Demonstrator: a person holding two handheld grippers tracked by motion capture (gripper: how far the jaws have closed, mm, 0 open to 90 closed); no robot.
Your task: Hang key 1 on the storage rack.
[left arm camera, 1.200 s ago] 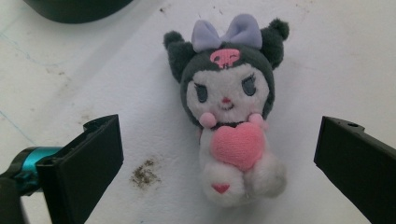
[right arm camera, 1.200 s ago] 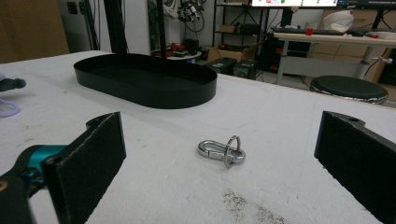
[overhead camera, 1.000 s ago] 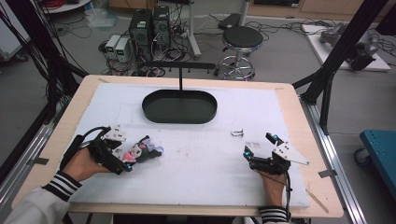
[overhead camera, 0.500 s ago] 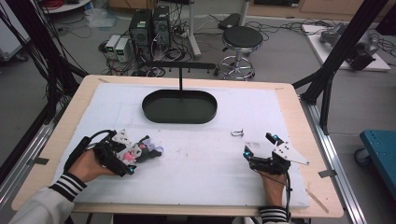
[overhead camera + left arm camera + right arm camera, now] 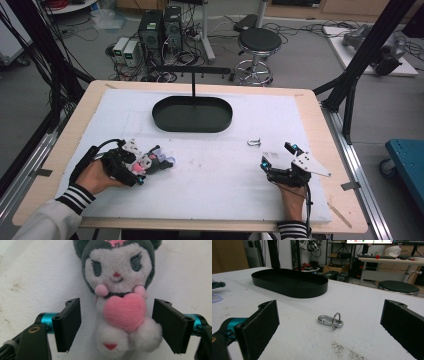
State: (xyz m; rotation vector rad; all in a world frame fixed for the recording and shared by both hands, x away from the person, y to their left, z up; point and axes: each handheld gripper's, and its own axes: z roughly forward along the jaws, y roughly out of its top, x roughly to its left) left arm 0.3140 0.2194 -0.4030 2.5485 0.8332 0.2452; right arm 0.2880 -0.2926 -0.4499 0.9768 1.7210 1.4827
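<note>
A plush toy (image 5: 117,277) with a dark hood, white face and pink heart lies on the white mat at the left (image 5: 159,161). My left gripper (image 5: 117,322) straddles its body. Its jaws have just been closing with the toy between them; a gap shows beside the left pad (image 5: 71,322), and the right pad (image 5: 170,325) sits next to the toy's leg. From above, the left gripper (image 5: 145,167) is at the toy's near end. My right gripper (image 5: 276,154) rests open at the right, pointing at a silver clip with a ring (image 5: 330,321), with nothing between its pads.
A black oval tray (image 5: 165,122) sits at the mat's far middle, with a black T-shaped stand (image 5: 194,85) behind it. The silver clip (image 5: 254,142) lies between the tray and the right gripper. Wooden table edges border the mat.
The left hand has edged slightly right, further onto the plush toy. The right hand and the clip have not moved.
</note>
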